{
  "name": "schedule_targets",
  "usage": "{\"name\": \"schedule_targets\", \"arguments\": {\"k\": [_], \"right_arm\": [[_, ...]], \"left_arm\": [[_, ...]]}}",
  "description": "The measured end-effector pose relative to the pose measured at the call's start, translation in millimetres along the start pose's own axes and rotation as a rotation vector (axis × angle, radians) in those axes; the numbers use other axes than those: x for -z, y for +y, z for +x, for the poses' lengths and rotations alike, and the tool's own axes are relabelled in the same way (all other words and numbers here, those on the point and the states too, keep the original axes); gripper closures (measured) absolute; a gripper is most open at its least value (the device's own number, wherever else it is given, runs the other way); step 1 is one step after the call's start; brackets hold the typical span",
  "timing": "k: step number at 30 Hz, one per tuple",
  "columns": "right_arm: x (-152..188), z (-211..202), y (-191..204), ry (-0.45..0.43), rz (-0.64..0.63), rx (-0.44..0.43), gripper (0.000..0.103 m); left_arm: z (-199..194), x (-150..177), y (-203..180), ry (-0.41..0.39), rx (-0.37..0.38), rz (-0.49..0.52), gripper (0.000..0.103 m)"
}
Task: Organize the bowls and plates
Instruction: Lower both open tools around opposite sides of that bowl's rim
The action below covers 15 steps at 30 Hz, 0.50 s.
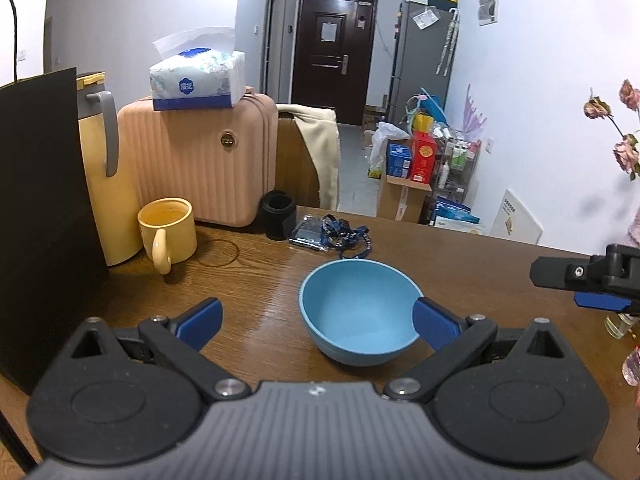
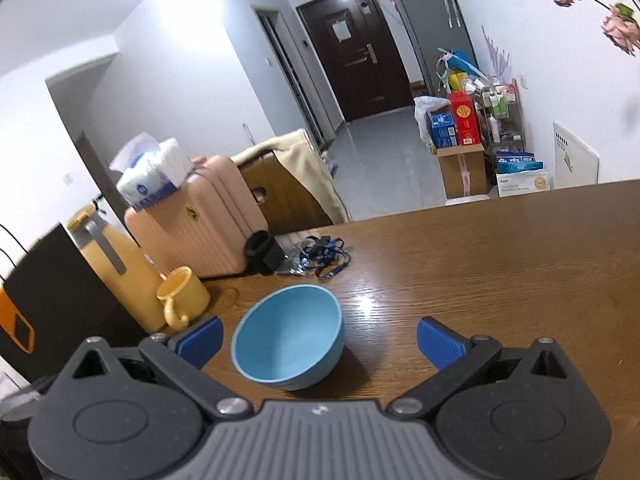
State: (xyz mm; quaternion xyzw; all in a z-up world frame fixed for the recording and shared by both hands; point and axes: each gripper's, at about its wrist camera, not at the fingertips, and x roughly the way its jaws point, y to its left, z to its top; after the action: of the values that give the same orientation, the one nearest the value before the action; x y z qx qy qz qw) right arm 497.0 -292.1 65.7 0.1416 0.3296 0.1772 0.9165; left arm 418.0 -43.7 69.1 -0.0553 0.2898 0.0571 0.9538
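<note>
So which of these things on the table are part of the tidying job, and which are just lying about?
Part of the job:
round light-blue bowl

Just lying about:
yellow ceramic mug
yellow thermos jug
blue lanyard
small black cup
pink ribbed suitcase

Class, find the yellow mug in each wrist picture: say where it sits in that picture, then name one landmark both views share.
Left wrist view: the yellow mug stands left of centre, in front of the pink suitcase.
Right wrist view: the yellow mug sits lower left, just left of the blue bowl.
Shared landmark: the dark door at the far end of the room.
</note>
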Motion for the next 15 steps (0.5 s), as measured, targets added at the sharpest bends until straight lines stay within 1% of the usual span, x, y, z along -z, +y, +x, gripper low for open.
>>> {"name": "schedule_targets", "arguments": {"k": [8, 11, 15], "right_arm": [[-10, 41, 6, 0.101, -0.061, 0.053, 0.0], [-11, 59, 10, 0.155, -0.068, 0.079, 0.0], [-16, 79, 12, 0.21, -0.061, 0.128, 0.0]], "left_arm": [[22, -13, 13, 0.026, -0.036, -0.034, 0.0], [36, -19, 16, 0.062, -0.05, -0.02, 0.0], [52, -29, 20, 0.095, -0.042, -0.011, 0.0]]}}
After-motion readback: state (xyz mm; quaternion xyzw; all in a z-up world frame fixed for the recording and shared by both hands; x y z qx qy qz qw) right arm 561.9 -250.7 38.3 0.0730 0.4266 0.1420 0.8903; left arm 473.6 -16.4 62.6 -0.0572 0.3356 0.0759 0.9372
